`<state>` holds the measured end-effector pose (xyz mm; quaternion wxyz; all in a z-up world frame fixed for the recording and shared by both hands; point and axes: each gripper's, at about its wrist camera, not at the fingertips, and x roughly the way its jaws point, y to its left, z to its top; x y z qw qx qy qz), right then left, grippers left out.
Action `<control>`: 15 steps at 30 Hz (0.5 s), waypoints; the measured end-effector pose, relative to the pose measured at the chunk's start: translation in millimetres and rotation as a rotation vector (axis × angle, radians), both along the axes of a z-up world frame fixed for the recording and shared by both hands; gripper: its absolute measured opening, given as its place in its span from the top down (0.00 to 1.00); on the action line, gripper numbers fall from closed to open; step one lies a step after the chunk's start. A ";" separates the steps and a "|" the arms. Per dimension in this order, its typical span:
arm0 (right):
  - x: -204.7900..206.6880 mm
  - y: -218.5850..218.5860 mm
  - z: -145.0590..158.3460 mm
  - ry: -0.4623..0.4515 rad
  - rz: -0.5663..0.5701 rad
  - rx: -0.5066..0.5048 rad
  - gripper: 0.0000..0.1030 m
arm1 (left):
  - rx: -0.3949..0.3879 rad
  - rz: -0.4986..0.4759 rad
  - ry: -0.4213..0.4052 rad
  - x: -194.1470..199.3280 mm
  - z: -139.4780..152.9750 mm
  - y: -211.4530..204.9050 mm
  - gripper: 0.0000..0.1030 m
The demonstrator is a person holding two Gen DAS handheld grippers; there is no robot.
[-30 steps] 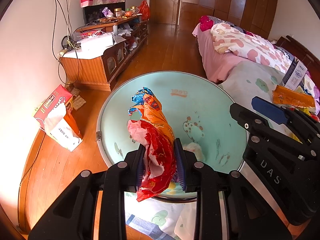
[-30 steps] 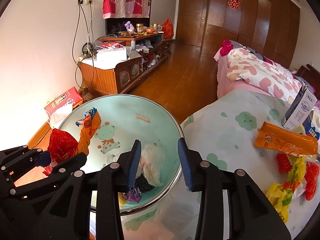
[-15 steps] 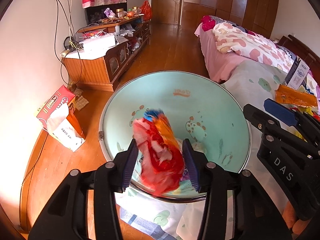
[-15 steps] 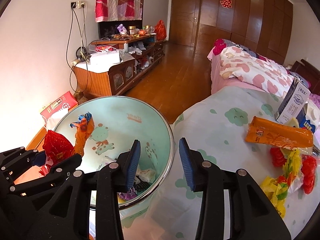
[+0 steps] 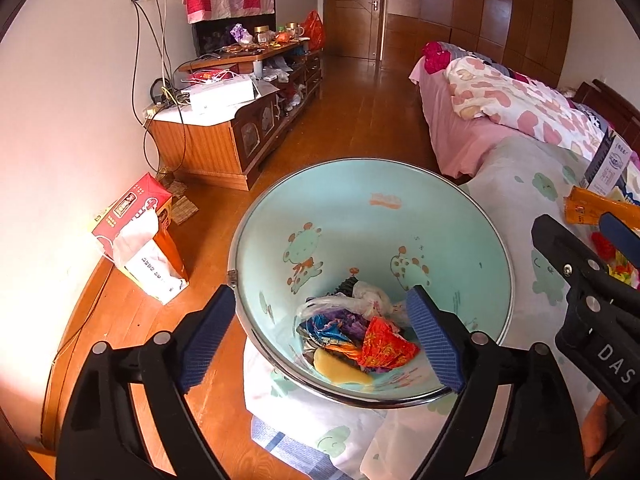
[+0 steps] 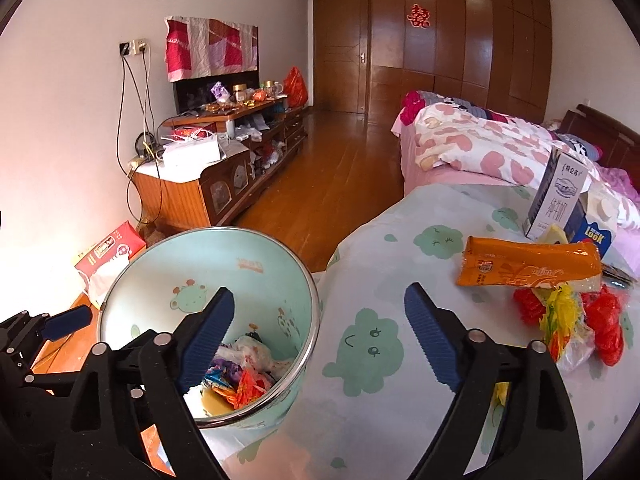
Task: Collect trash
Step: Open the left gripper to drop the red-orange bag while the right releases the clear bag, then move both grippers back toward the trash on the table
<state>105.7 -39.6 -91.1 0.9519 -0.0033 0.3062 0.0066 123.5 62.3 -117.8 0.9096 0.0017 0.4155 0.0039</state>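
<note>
Left wrist view: the left gripper (image 5: 320, 334) hangs over the pale green cartoon-printed waste bin with a metal rim (image 5: 496, 236), jaws wide apart and empty; a crumpled red and orange foil wrapper (image 5: 384, 346) lies on the trash inside.

Right wrist view: the right gripper (image 6: 318, 330) is spread open, holding nothing.

Next trash: a long orange plastic snack packet (image 6: 528, 262) on the frog-print bedsheet (image 6: 368, 344), well apart.

Handling: probably light, crinkly, slippery; pinch mid-length.

Room: wooden floor (image 6: 336, 176), cluttered TV cabinet (image 6: 192, 192).
</note>
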 end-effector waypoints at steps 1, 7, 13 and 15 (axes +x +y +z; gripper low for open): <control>-0.5 0.1 0.5 -0.004 -0.004 -0.013 0.11 | -0.001 0.002 -0.001 0.5 0.3 1.8 0.15; -1.6 -4.8 1.6 0.028 -0.012 -0.012 0.10 | 0.018 0.011 -0.006 -3.2 4.1 1.9 0.10; -10.4 -7.0 7.0 0.029 -0.005 -0.019 0.10 | 0.039 0.027 -0.013 -9.5 10.6 2.7 0.06; -15.0 -6.1 9.1 0.012 -0.020 -0.030 0.10 | 0.039 0.033 -0.019 -12.2 13.9 4.0 0.06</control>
